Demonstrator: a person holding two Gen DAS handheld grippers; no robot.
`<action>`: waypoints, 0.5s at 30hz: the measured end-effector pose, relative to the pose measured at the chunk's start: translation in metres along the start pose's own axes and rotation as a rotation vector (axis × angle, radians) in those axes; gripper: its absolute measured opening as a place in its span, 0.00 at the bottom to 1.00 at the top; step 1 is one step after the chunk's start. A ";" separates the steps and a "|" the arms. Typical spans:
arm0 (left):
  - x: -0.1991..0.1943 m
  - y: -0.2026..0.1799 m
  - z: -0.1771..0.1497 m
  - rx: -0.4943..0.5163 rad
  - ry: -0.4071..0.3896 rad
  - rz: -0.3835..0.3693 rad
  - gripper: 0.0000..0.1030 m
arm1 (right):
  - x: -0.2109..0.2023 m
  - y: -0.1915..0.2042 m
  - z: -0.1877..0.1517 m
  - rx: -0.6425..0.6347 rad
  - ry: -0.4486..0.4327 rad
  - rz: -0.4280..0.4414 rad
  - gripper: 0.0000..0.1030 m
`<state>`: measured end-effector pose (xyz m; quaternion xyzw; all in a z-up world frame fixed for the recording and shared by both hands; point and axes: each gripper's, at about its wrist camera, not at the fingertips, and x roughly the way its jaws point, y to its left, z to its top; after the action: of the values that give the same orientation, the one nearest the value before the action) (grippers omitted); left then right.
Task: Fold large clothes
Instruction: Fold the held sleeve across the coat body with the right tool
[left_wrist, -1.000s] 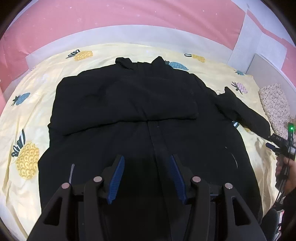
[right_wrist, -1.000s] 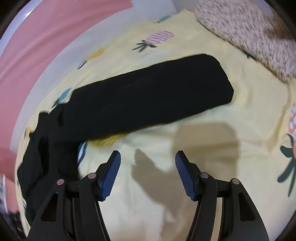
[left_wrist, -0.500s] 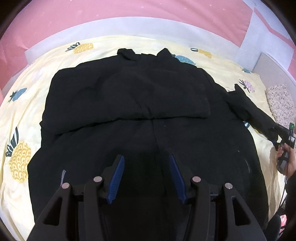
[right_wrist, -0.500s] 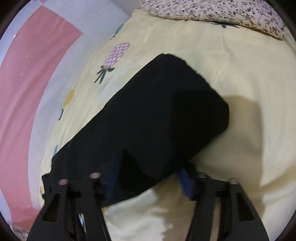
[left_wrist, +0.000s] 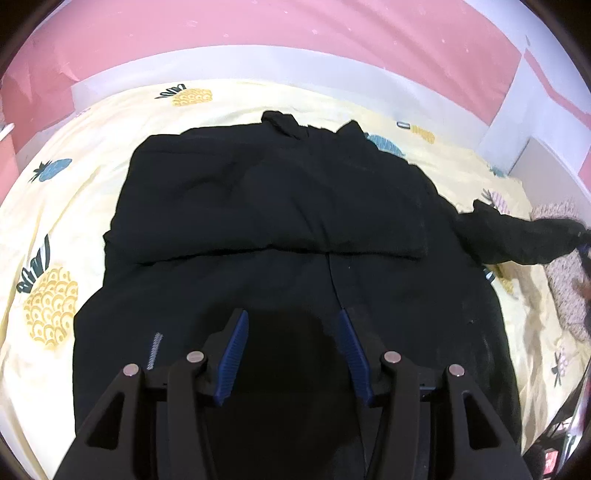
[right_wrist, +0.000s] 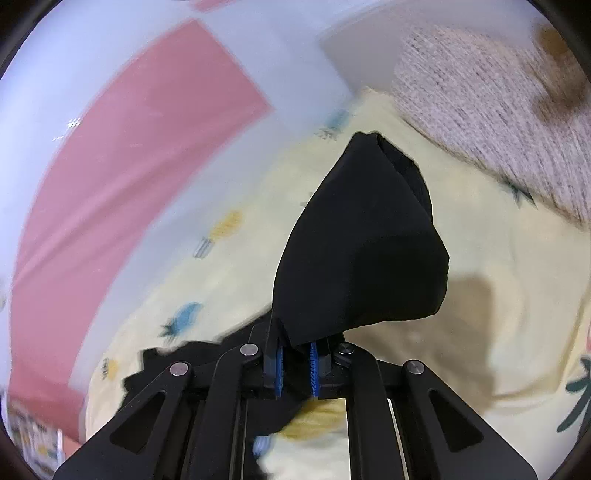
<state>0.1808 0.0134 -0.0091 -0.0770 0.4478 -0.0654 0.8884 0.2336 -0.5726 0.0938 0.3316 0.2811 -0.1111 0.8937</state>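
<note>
The large black fabric coat (left_wrist: 288, 229) lies spread across the bed's pale yellow pineapple-print sheet (left_wrist: 55, 229), one sleeve folded over its chest. The left gripper (left_wrist: 291, 350) hovers above the hem, jaws parted with nothing between them. The right gripper (right_wrist: 294, 367) is clamped tight on the end of the coat's other black sleeve (right_wrist: 362, 254), lifted clear of the sheet near a speckled pillow (right_wrist: 491, 107).

Black coat (left_wrist: 280, 229) spread flat (one sleeve (right_wrist: 362, 251) lifted).
</note>
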 end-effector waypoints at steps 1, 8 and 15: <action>-0.003 0.002 0.000 -0.006 -0.007 -0.002 0.52 | -0.006 0.021 0.003 -0.037 -0.012 0.024 0.10; -0.024 0.027 0.004 -0.065 -0.050 -0.007 0.52 | -0.038 0.164 -0.022 -0.296 -0.021 0.176 0.10; -0.035 0.064 0.007 -0.116 -0.079 0.021 0.52 | -0.013 0.269 -0.102 -0.481 0.103 0.282 0.10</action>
<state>0.1690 0.0829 0.0102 -0.1263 0.4162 -0.0270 0.9001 0.2825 -0.3027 0.1804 0.1512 0.2954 0.1011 0.9379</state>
